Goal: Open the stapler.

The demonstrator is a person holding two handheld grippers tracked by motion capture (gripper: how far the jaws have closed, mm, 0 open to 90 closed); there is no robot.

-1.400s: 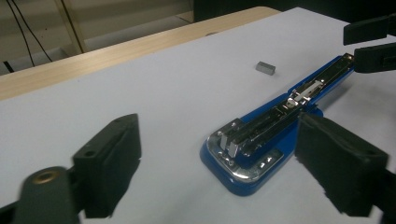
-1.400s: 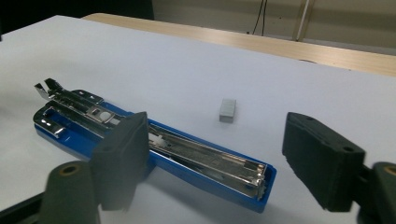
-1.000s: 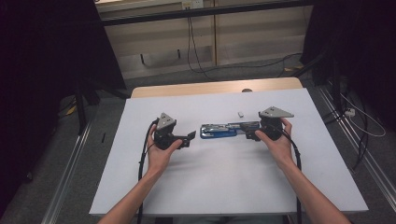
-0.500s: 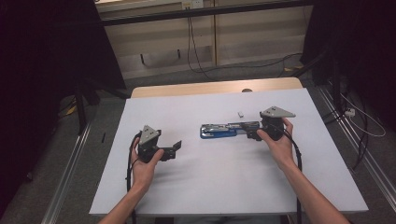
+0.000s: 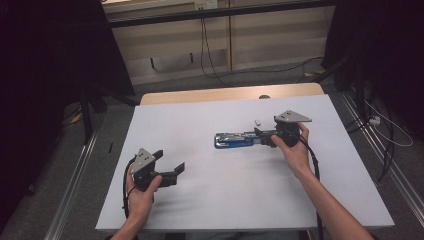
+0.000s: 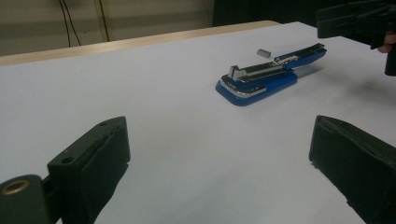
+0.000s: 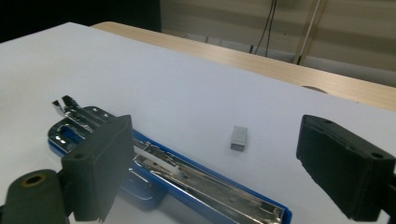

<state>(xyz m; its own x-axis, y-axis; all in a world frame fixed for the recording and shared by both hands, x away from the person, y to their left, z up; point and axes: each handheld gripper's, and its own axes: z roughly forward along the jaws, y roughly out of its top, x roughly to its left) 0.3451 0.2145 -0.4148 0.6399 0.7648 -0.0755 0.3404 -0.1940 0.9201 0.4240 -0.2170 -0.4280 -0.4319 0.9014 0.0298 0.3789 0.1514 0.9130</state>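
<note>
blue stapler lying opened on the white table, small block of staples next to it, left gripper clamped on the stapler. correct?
Not quite. The left gripper is open and well clear of the blue stapler, near the table's front left; the high view shows it. The rest holds: the stapler lies opened, with the small block of staples beside it.

This is looking like a lab or test room set up for recording. A white sheet (image 5: 210, 125) is covering a wooden table (image 5: 225, 93) under the right gripper (image 5: 263, 136). Beyond the gripper, cables (image 5: 210, 55) are hanging down plain pale wall panels (image 5: 165, 45). Dark curtains (image 5: 45, 75) are closing in both sides, and metal rails (image 5: 75, 170) are running along the floor beside the table.
</note>
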